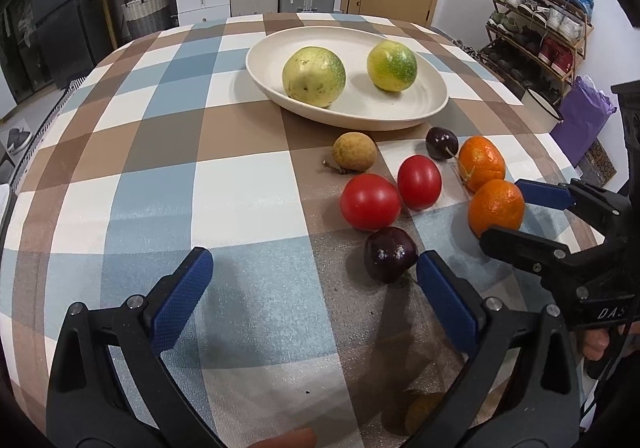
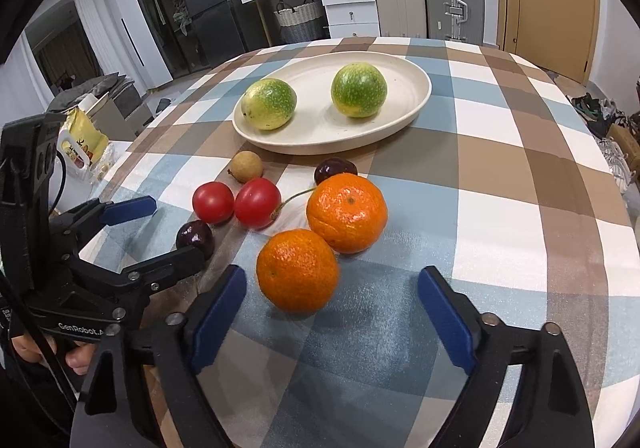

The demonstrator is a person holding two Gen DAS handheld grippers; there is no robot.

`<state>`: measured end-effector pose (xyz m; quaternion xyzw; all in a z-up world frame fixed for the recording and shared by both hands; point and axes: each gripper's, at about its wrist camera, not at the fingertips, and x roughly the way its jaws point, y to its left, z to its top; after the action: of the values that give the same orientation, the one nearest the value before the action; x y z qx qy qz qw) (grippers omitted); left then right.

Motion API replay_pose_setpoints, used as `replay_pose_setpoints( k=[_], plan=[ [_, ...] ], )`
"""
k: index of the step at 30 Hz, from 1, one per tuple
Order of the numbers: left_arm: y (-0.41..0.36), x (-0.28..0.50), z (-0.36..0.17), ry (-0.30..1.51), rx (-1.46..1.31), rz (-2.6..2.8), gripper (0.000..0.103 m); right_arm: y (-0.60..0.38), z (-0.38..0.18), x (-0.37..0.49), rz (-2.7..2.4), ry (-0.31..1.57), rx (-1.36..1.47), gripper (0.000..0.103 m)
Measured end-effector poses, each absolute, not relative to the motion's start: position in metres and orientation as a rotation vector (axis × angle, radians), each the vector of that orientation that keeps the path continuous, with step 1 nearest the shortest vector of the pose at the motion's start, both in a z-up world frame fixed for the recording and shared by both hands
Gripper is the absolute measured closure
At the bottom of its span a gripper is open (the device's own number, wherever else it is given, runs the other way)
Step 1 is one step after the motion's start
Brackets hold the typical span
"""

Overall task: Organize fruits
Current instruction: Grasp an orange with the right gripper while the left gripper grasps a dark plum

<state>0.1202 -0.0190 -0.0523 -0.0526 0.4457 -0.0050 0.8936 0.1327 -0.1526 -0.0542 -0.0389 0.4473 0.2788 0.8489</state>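
The near orange (image 2: 298,270) lies dead ahead of my right tool (image 2: 332,312), just beyond the fingertips and slightly left of the midline between them. It is close to round, so I see no long axis to align with. It touches the far orange (image 2: 347,212) on its far-right side; a closing finger on that side has little room.

Right tool: spread wide, holding nothing, low over the worktop (image 2: 500,168), pointing toward the plate (image 2: 404,126). The left wrist view shows its fingers flanking the near orange without contact that I can confirm.

Left tool (image 1: 314,284): also spread wide, holding nothing. A dark cherry (image 1: 390,254) sits just beside its right fingertip; two tomatoes (image 1: 370,202) lie beyond it. The right tool is the nearer one to the oranges.

The plate holds two green-yellow fruits (image 1: 314,76), well apart from the loose group. A longan (image 1: 355,152) and a second cherry (image 1: 441,142) lie near the plate's front rim.

My judgement: the next step is a short forward advance of the right tool, shifted slightly left, then closure on the near orange.
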Motion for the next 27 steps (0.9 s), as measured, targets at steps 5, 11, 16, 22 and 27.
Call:
replay_pose_setpoints(
  k=[5, 11, 16, 22, 27],
  plan=[
    [-0.021, 0.121, -0.052, 0.921, -0.101, -0.026, 0.007, -0.145, -0.054, 0.13, 0.602, 0.934, -0.103, 0.024],
    [-0.028, 0.121, -0.051, 0.917, -0.08, -0.053, 0.019, -0.143, -0.054, 0.128, 0.613, 0.931, -0.1, 0.032],
    [-0.031, 0.117, -0.049, 0.906, -0.089, -0.106, 0.03, -0.144, -0.052, 0.127, 0.624, 0.925, -0.089, 0.037],
    [-0.04, 0.11, -0.047, 0.896, -0.09, -0.194, 0.05, -0.143, -0.052, 0.126, 0.637, 0.921, -0.089, 0.045],
    [-0.041, 0.108, -0.046, 0.897, -0.119, -0.242, 0.064, -0.142, -0.052, 0.125, 0.647, 0.915, -0.092, 0.05]
  ],
)
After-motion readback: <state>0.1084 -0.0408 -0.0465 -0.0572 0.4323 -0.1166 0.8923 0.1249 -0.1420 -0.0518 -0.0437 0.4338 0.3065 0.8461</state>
